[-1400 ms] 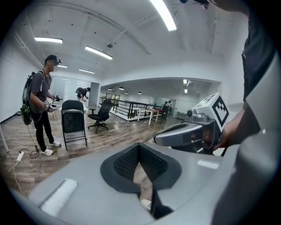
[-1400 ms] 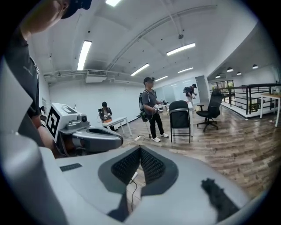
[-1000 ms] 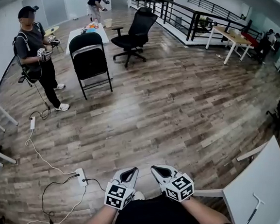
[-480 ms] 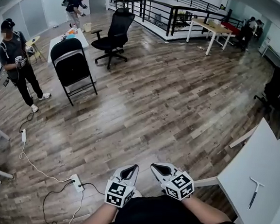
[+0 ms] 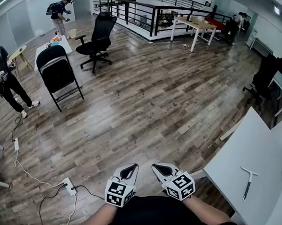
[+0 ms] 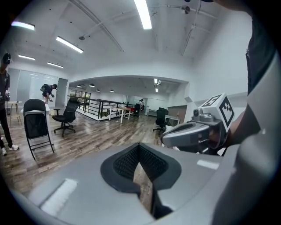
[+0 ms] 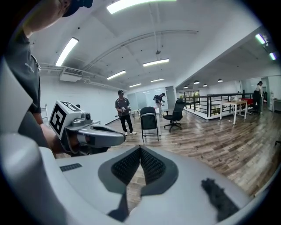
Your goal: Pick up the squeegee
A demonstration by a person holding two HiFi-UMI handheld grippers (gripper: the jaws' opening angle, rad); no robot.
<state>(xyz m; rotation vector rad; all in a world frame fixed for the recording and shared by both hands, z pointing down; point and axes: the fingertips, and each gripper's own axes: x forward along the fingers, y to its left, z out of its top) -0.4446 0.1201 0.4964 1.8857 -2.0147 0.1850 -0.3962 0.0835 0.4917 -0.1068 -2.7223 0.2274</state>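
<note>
The squeegee [image 5: 247, 182], a thin dark handle with a pale crossbar, lies on the white table [image 5: 246, 148] at the head view's right edge. Both grippers are held close to my body over the wooden floor, well to the left of that table. My left gripper [image 5: 131, 168] has its jaws together with nothing between them, as its own view shows [image 6: 139, 147]. The right gripper [image 5: 157, 168] is shut and empty too [image 7: 140, 150]. Each gripper shows in the other's view: the right gripper [image 6: 193, 132] and the left gripper [image 7: 94, 136].
A black folding chair [image 5: 56, 75] and a black office chair [image 5: 99, 35] stand on the floor to the left. A power strip [image 5: 68, 185] with white cables lies near my feet. People stand at the far left [image 5: 1, 80]. A wooden table [image 5: 195, 23] and railing are at the back.
The head view has swung to the right: chairs and people slid left, and the white table with the squeegee has come further into view. Both grippers stayed shut in front of my body.
</note>
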